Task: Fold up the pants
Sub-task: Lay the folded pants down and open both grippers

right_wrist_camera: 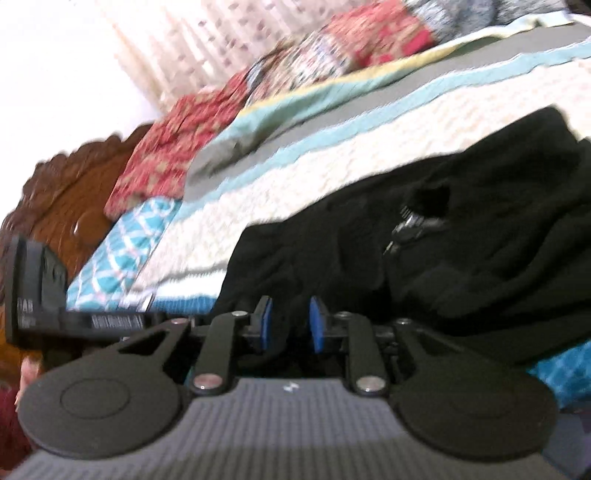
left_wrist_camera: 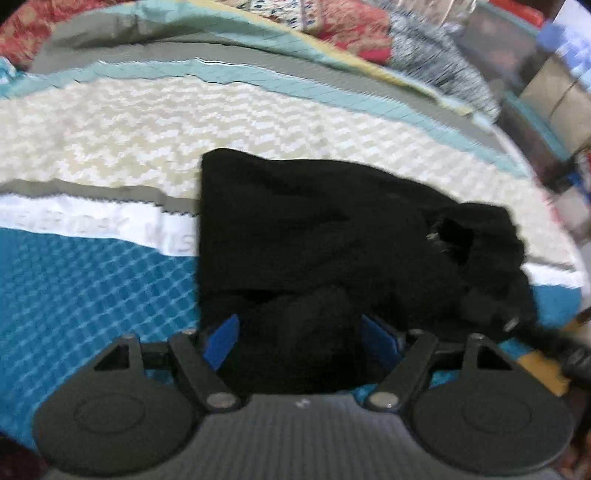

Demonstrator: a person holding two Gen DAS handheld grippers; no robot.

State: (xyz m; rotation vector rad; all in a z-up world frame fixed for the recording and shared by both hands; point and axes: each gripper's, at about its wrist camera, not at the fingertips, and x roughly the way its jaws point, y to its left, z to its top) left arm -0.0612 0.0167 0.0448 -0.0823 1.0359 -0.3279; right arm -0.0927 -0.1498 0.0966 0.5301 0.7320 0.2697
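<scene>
Pants (left_wrist_camera: 314, 236) are lying bunched on the bed (left_wrist_camera: 110, 129), filling the left wrist view from centre toward 3 o'clock; the left gripper (left_wrist_camera: 299, 338) is spreading its fingers wide around a dark fold at 6 o'clock, gripping nothing. In the right wrist view, the pants (right_wrist_camera: 443, 240) are sprawling toward 3 o'clock, and the right gripper (right_wrist_camera: 290, 325) is standing narrowly open; whether cloth sits between I cannot tell. Soft, limp and light, they are probably best pinched at an edge.

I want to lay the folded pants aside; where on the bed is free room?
Free: the cream zigzag band left of and behind the black pants, and the blue checked part beside the left gripper. Crowded: the patterned pillows at the far edge.
</scene>
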